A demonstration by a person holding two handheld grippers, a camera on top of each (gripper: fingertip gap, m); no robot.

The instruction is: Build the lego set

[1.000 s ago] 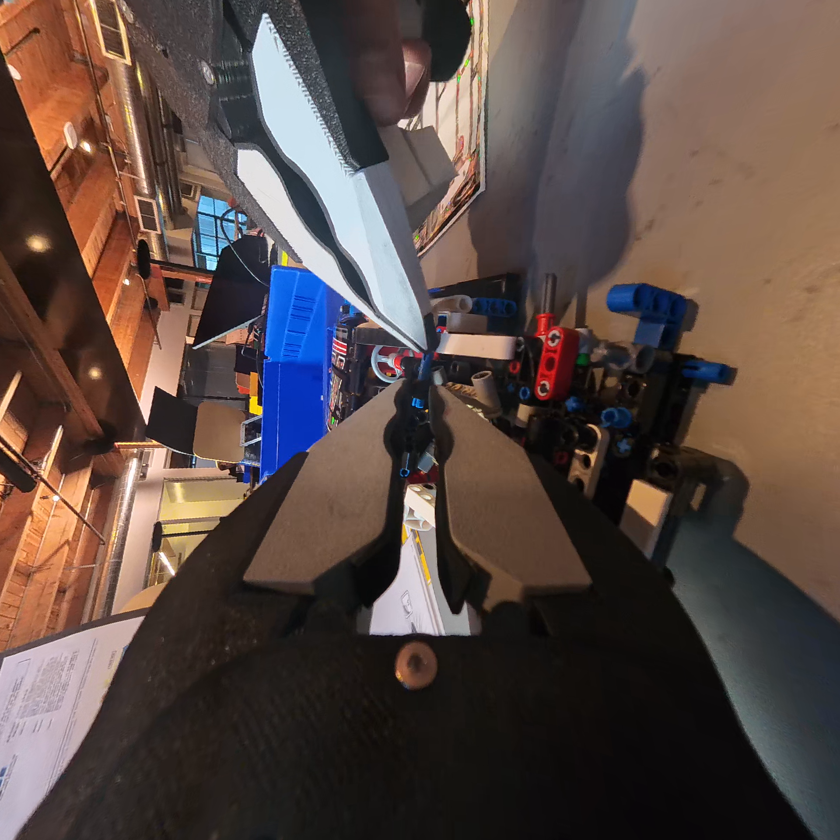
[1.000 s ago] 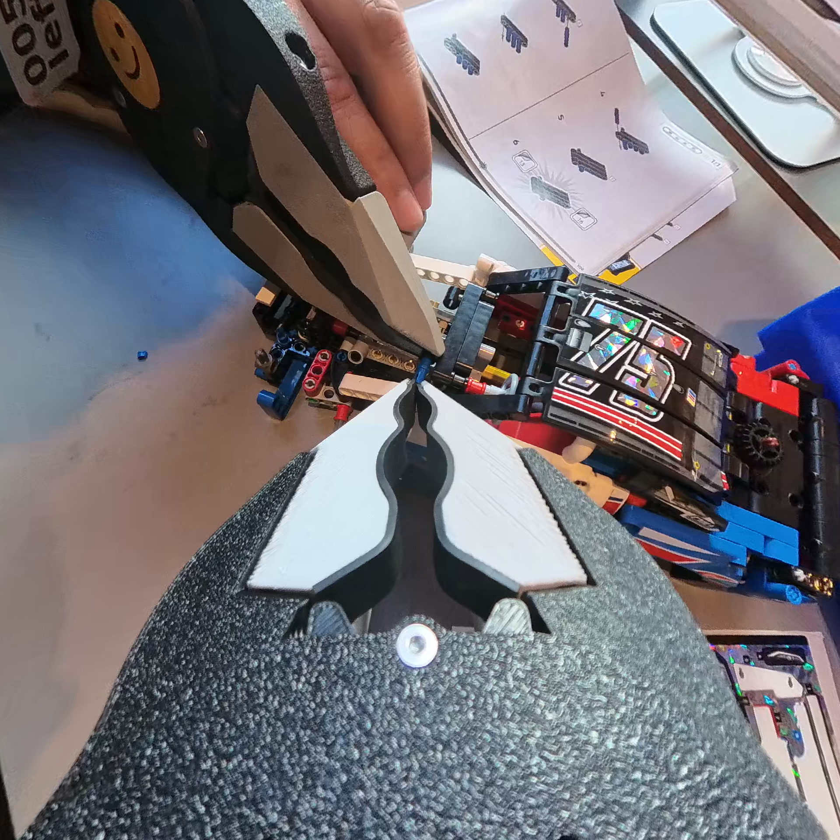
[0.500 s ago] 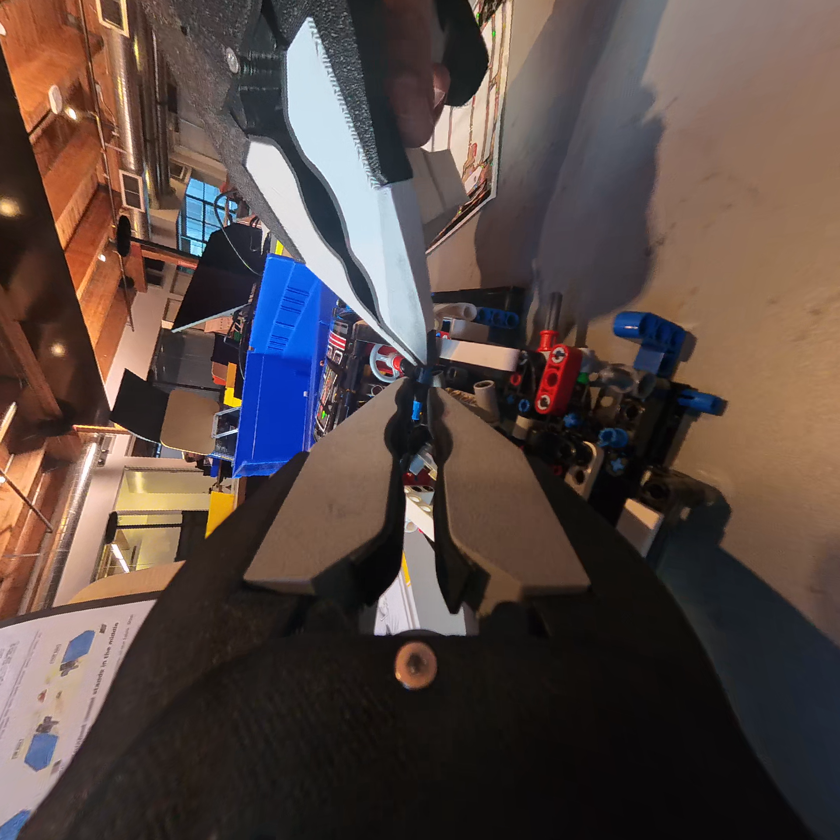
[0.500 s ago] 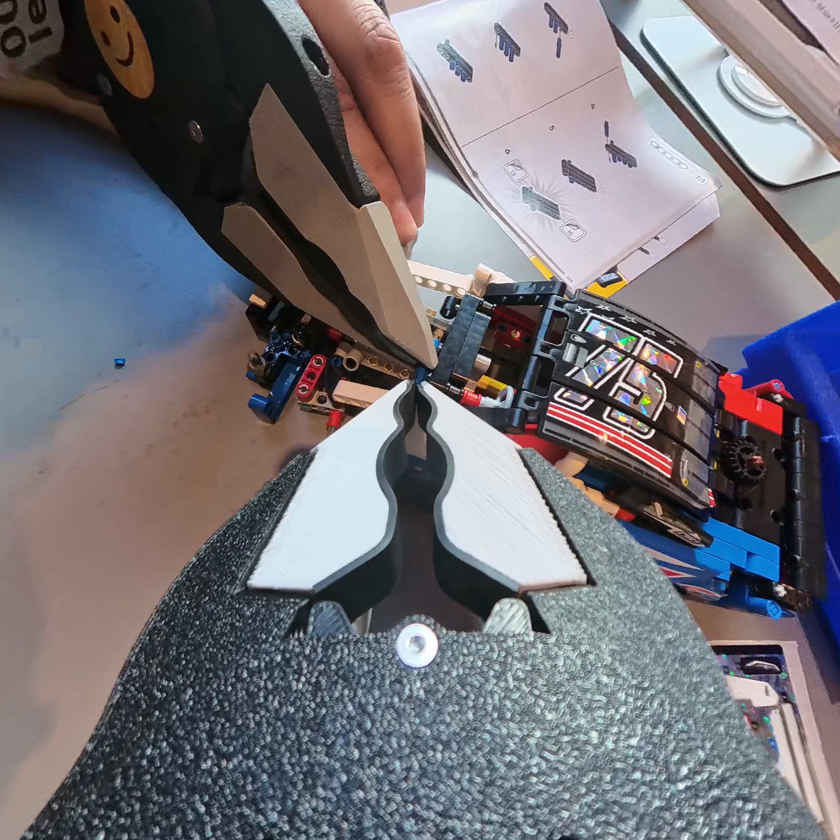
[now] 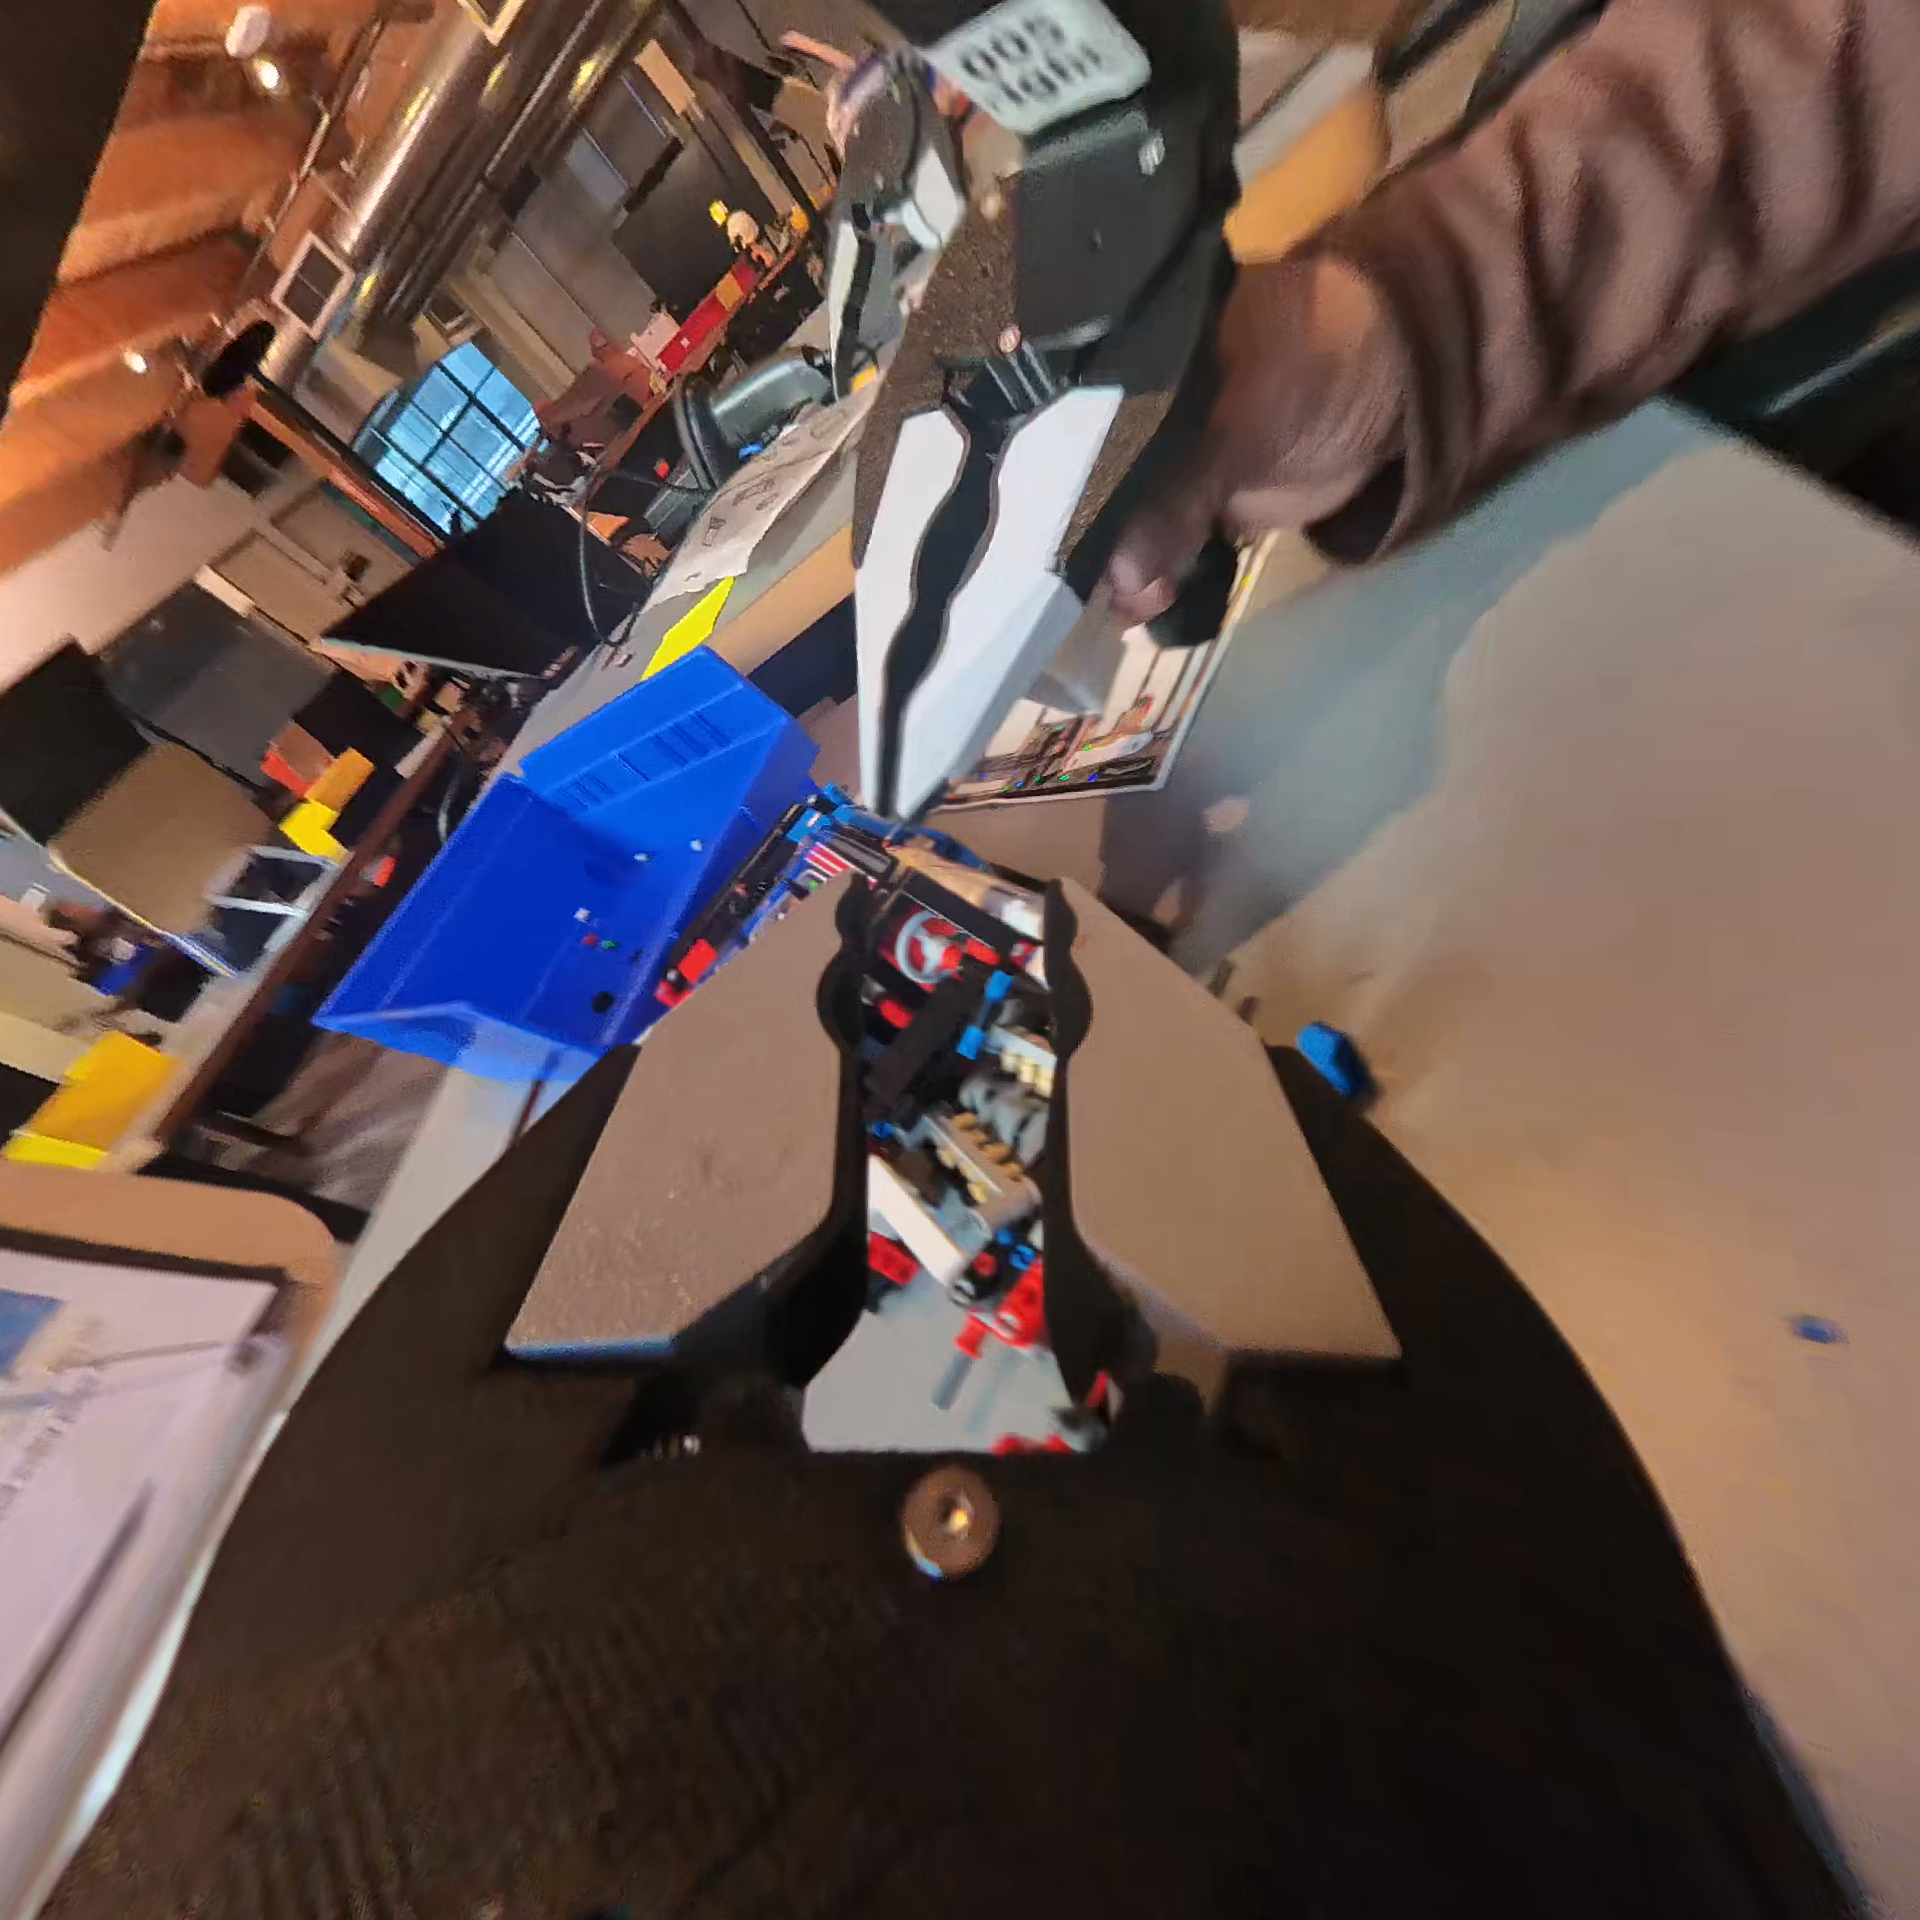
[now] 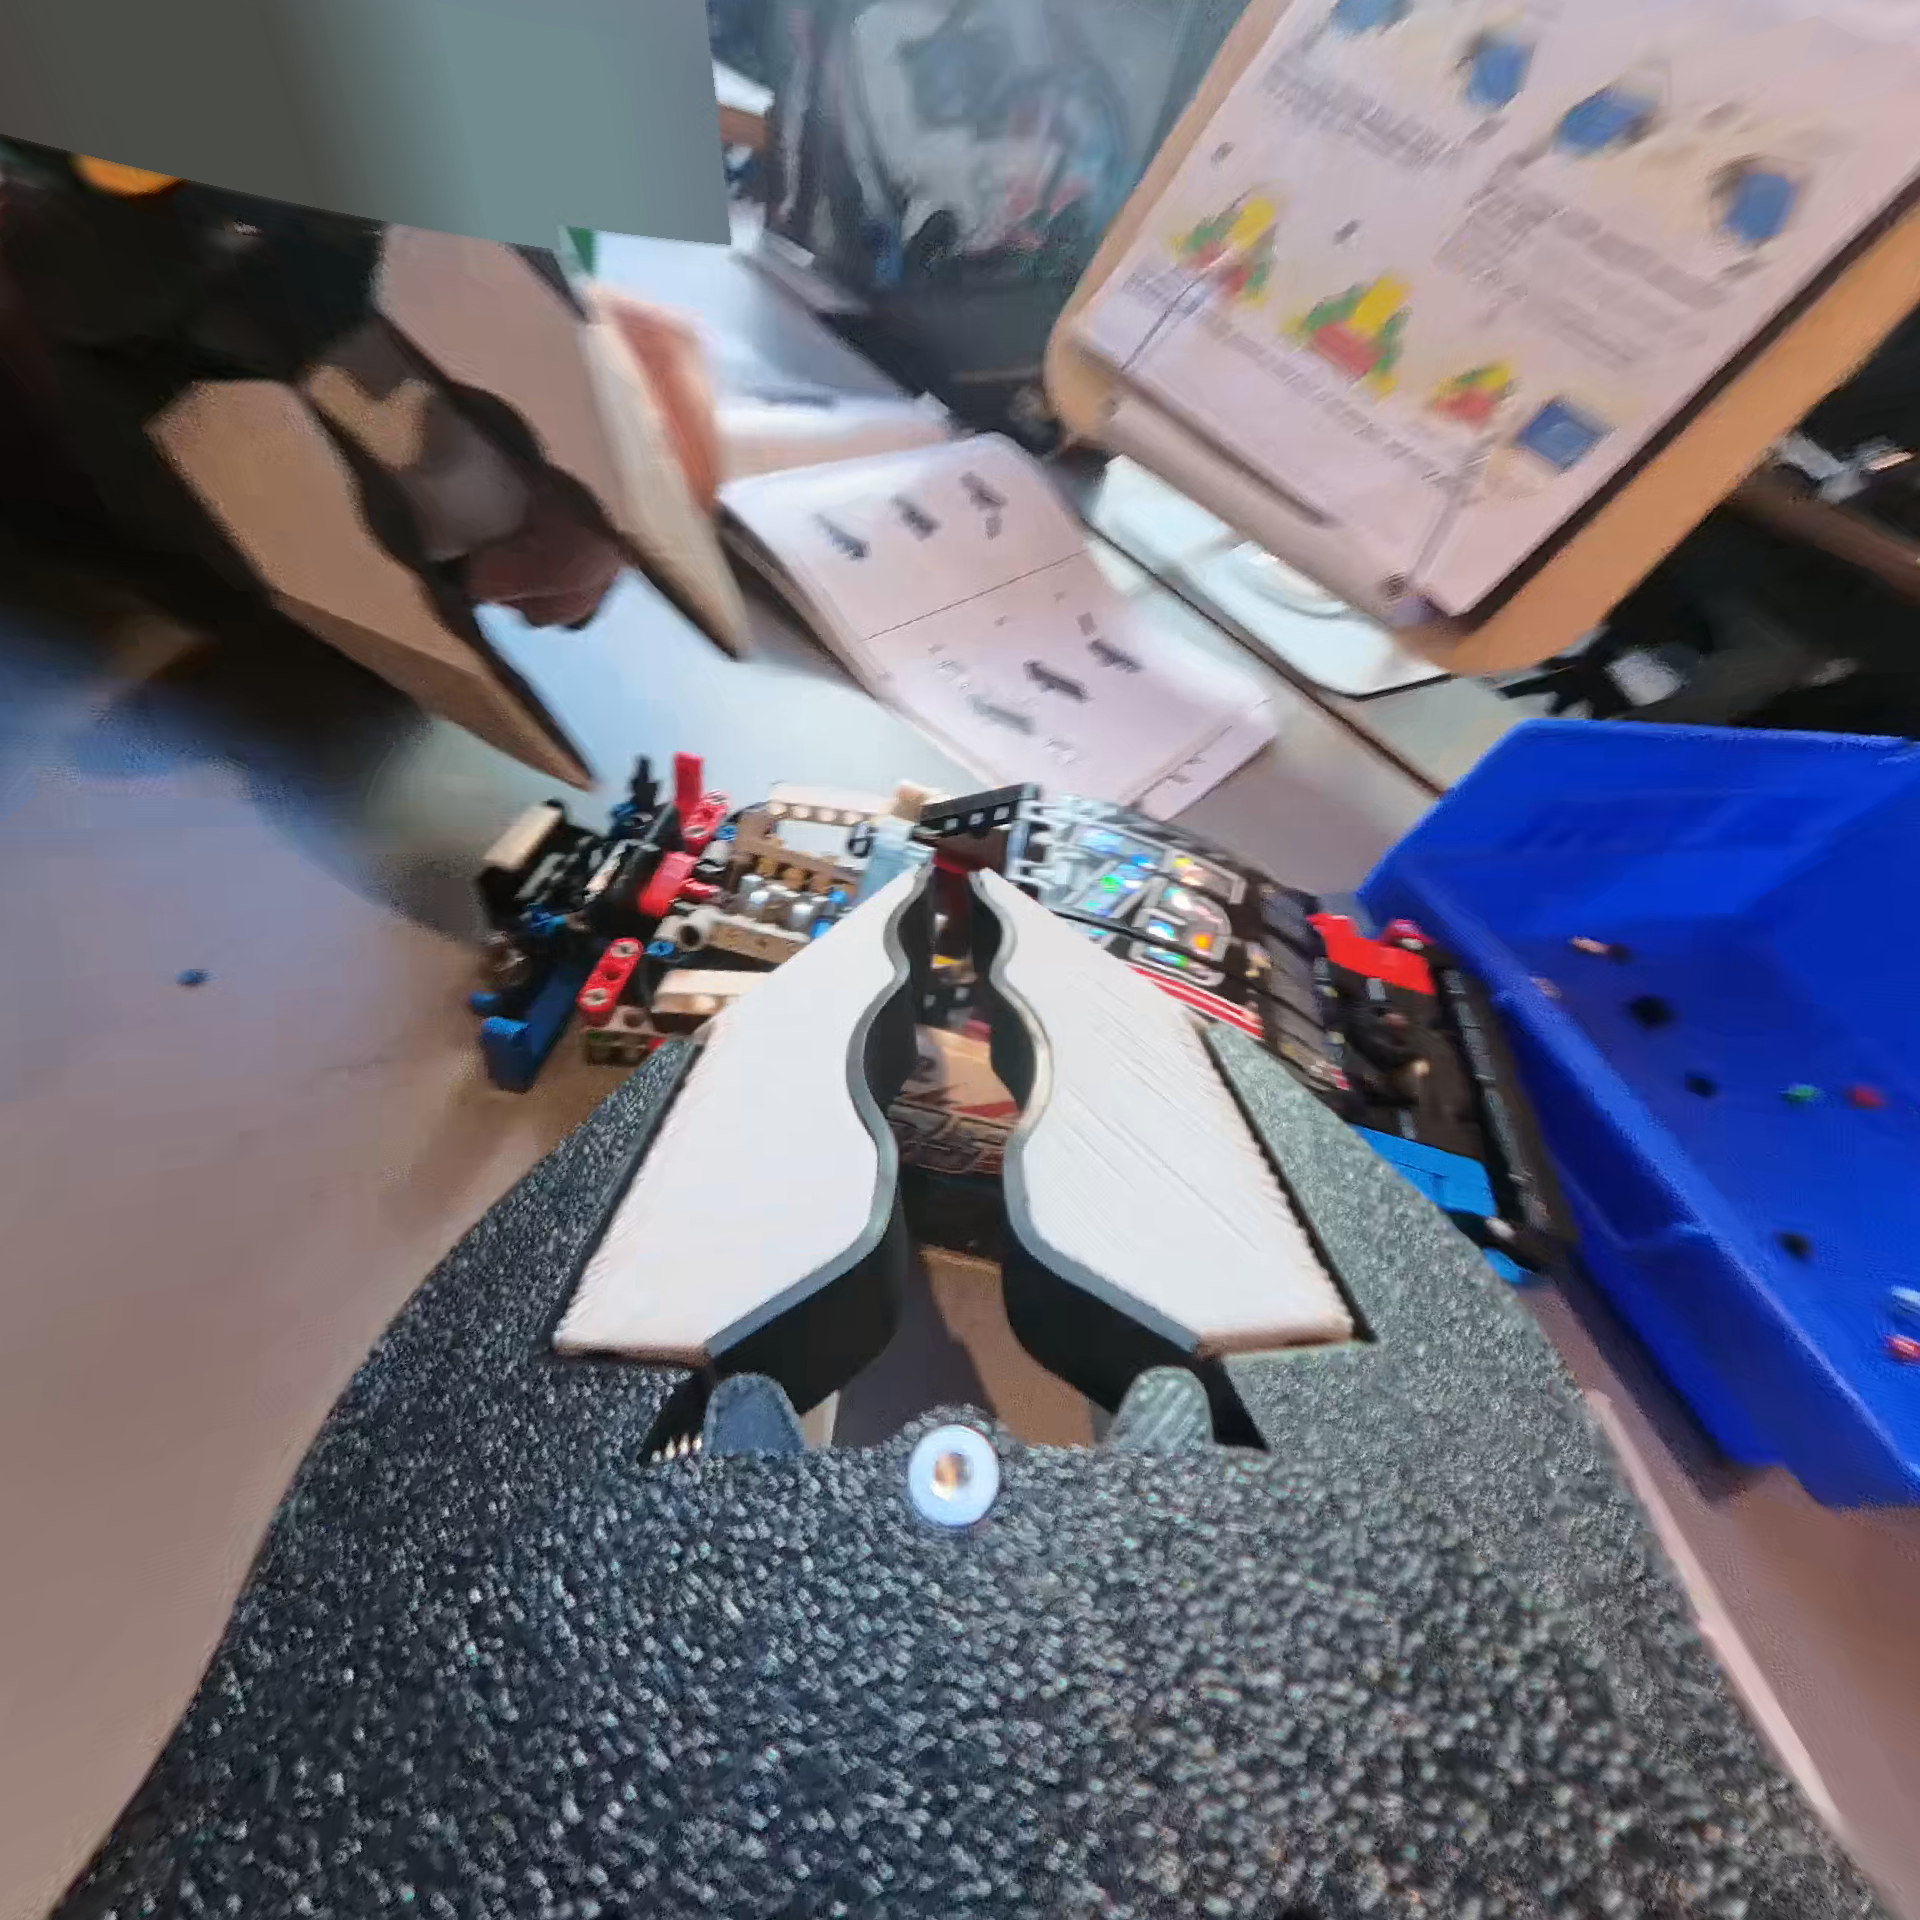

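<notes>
While both shots are pretty blurry, the lego car (image 6: 1091,914) sits on the grey table (image 6: 208,1143), just beside the blue bin (image 6: 1662,1039). The left gripper (image 5: 951,904) hangs over it, jaws wide and empty. The right gripper (image 6: 948,883), above the car too, shows a narrow gap, gripping nothing.

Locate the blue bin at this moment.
In the right wrist view the blue bin sits on the table at the right edge, right beside the lego car; the left wrist view shows it left of the car.
</notes>
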